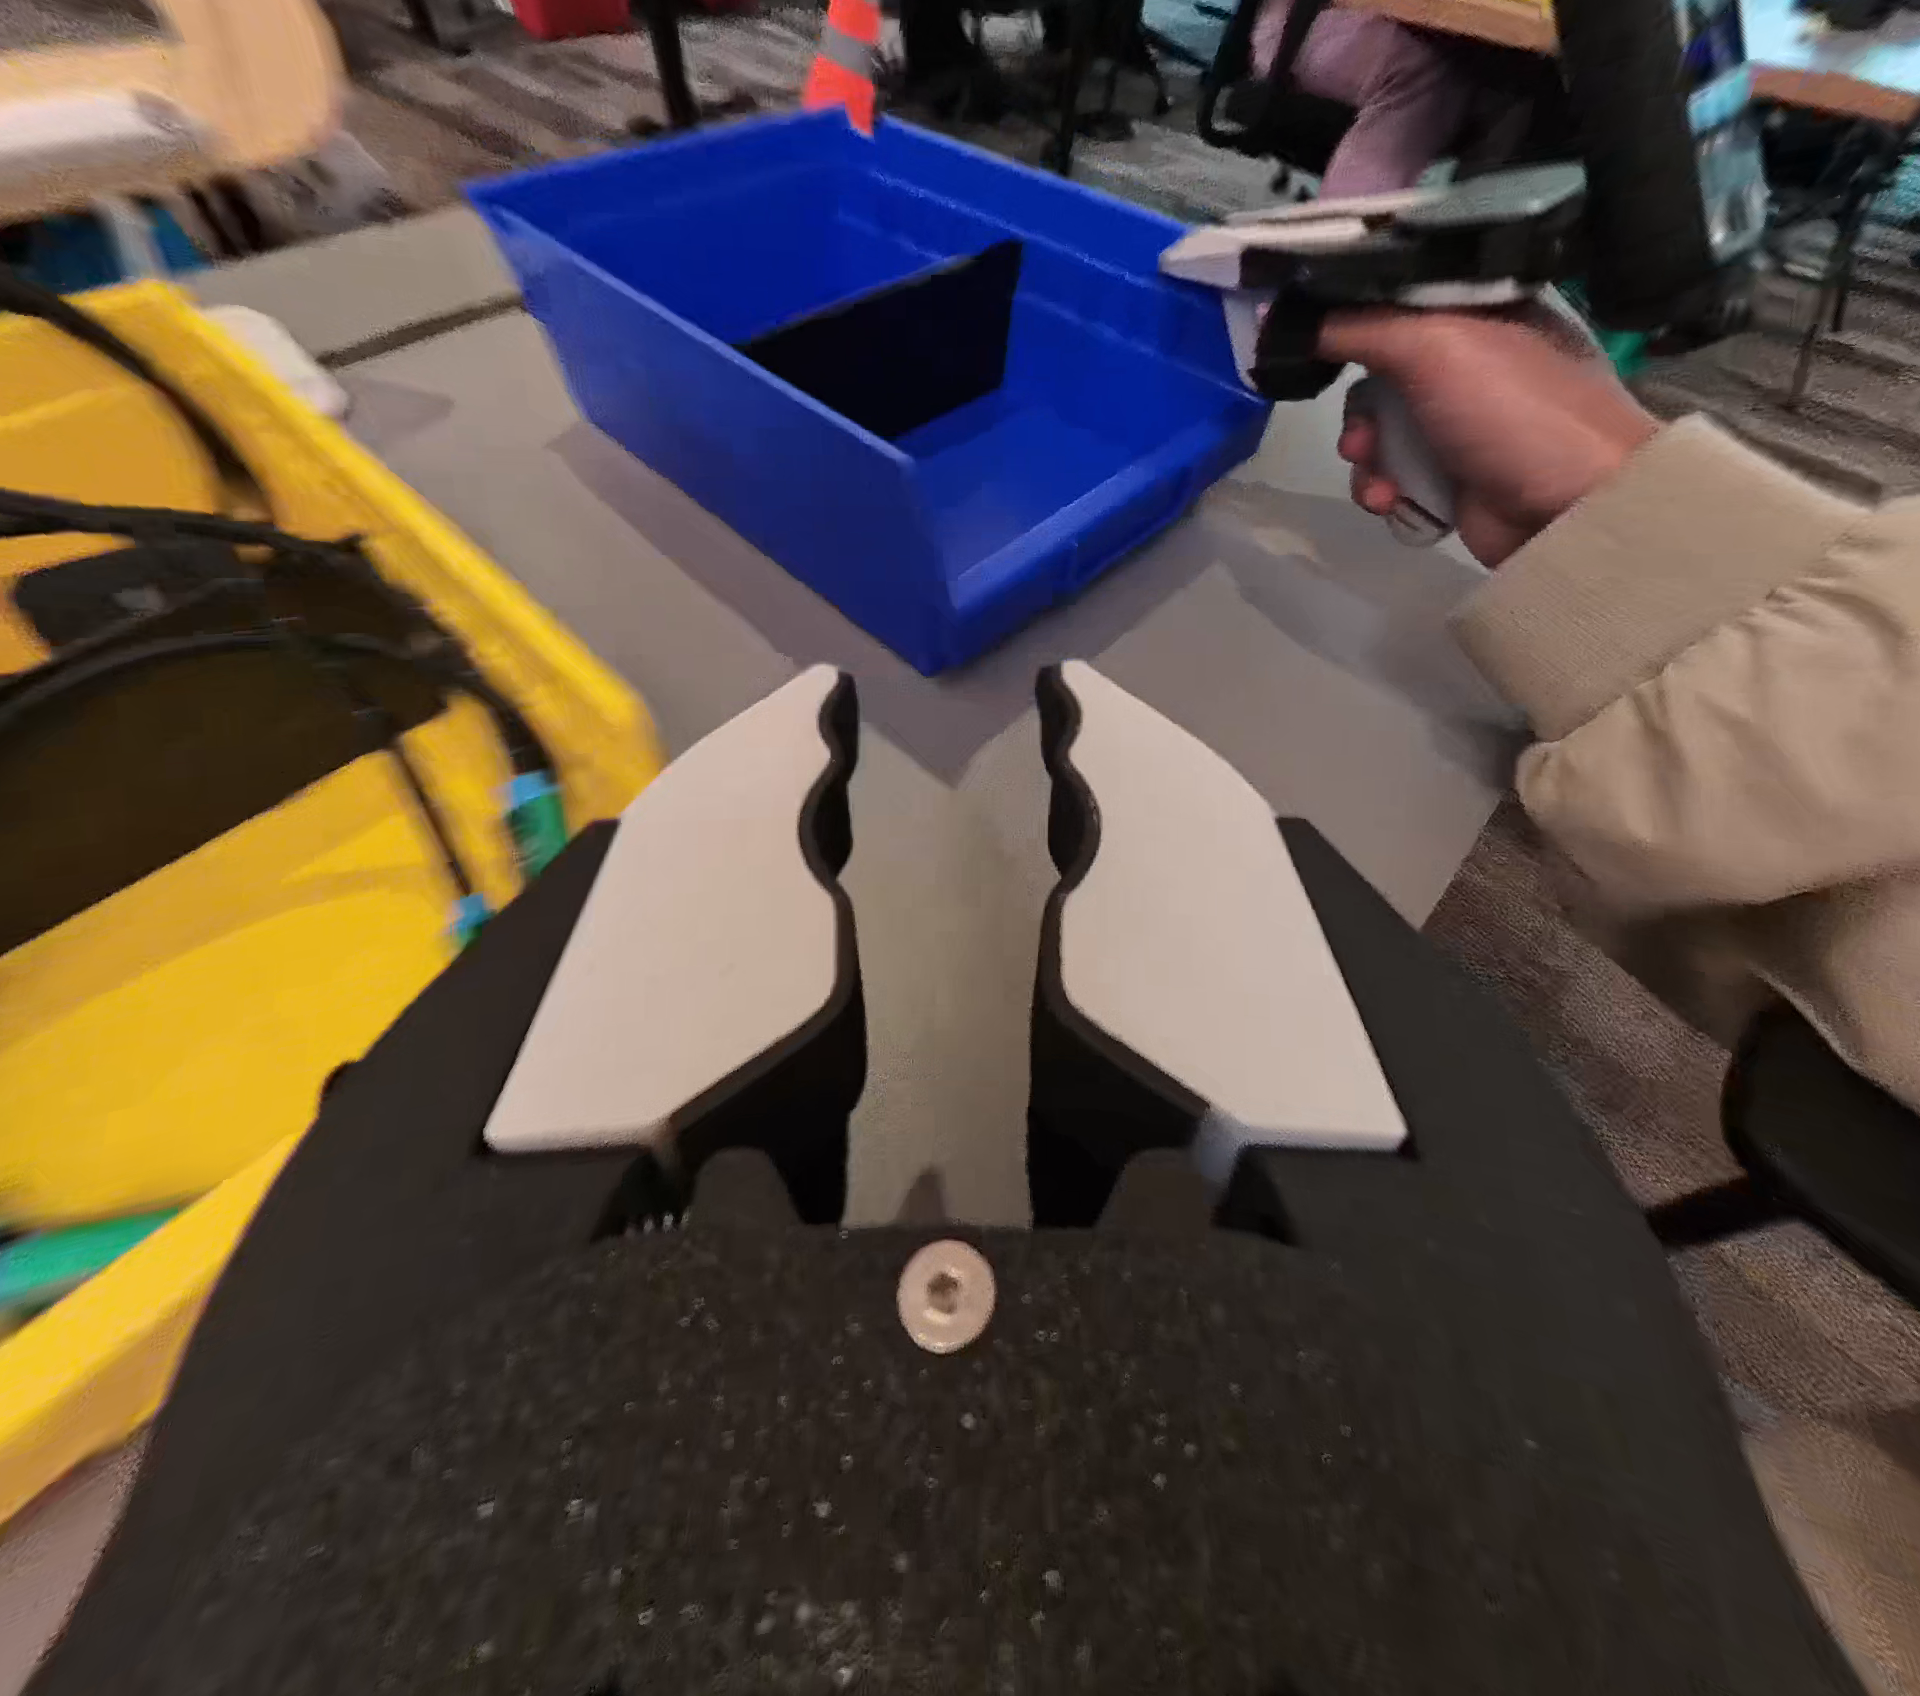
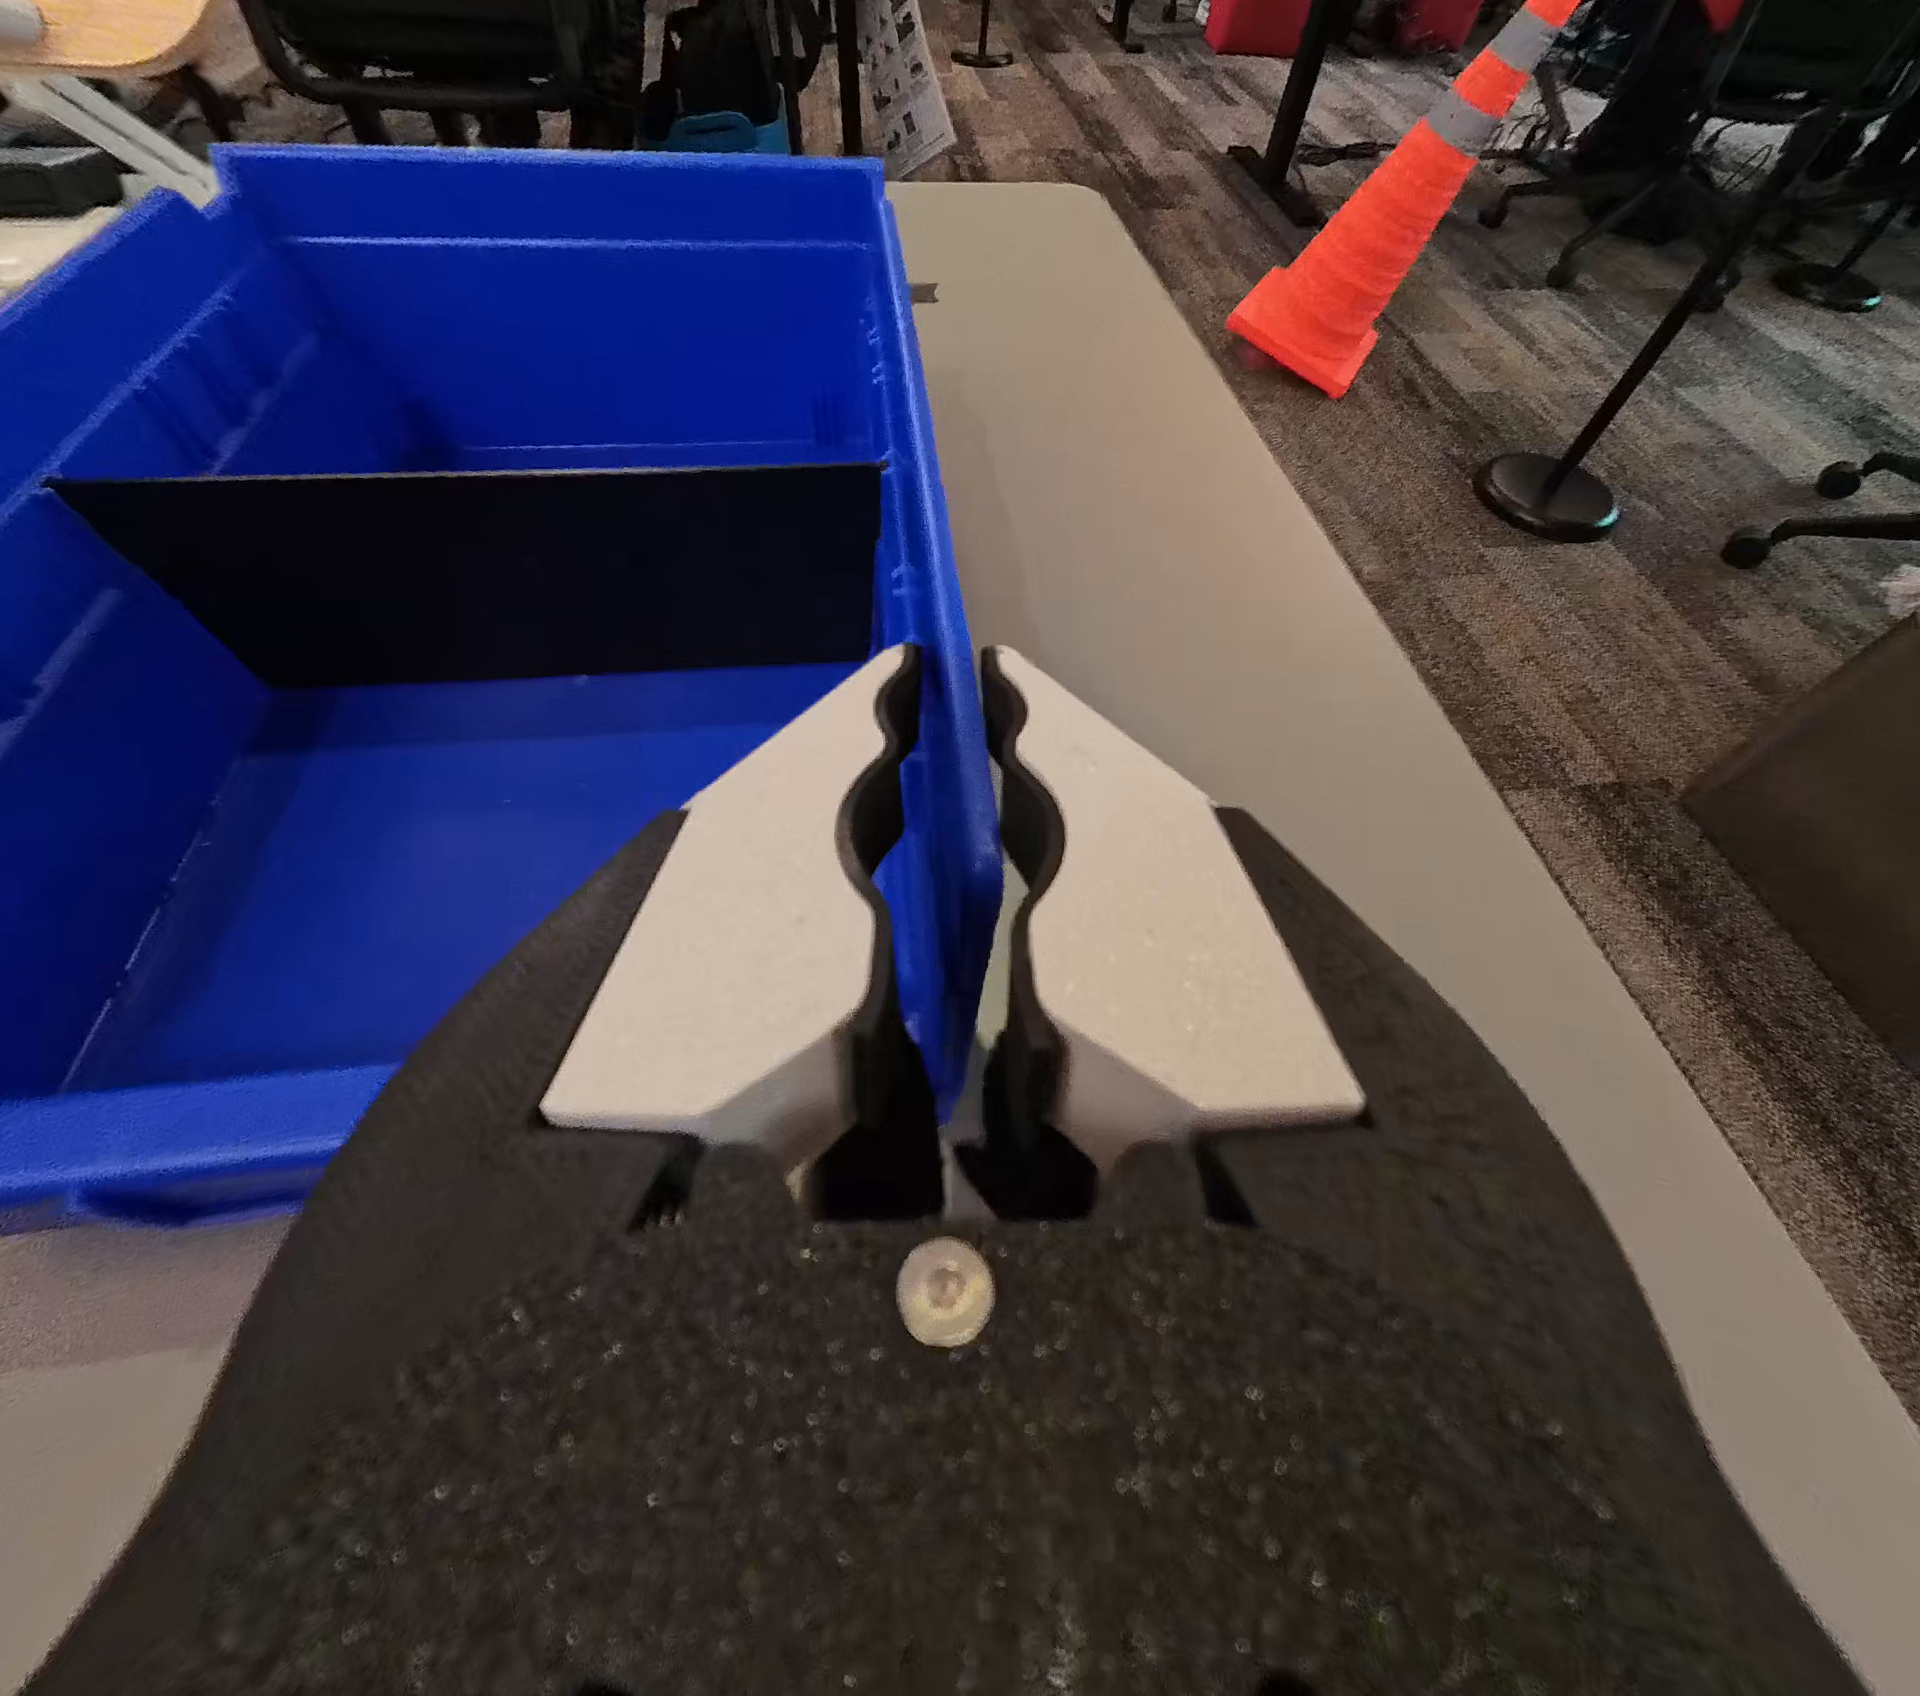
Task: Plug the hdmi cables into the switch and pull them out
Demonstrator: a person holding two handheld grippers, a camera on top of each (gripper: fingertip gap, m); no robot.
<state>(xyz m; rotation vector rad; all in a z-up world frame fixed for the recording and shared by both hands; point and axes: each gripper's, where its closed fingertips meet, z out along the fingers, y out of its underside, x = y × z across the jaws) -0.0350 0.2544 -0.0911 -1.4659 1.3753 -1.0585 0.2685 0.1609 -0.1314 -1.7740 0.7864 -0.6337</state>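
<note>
A blue bin (image 1: 727, 358) with a black divider (image 1: 904, 347) stands on the grey table (image 1: 623, 555); both its compartments look empty. My right gripper (image 2: 951, 659) is shut on the bin's right wall (image 2: 945, 877), one finger inside and one outside. It also shows in the left wrist view (image 1: 1205, 264), held by a hand (image 1: 1486, 420). My left gripper (image 1: 948, 690) is open and empty over the table, just short of the bin's near corner. Black cables (image 1: 208, 711) lie in a yellow bin (image 1: 208, 971) to its left. No switch is visible.
The table's right edge (image 2: 1455, 815) runs close beside the blue bin. An orange cone (image 2: 1403, 192) and a stanchion base (image 2: 1548, 493) stand on the carpet beyond it. Chairs and desks fill the background.
</note>
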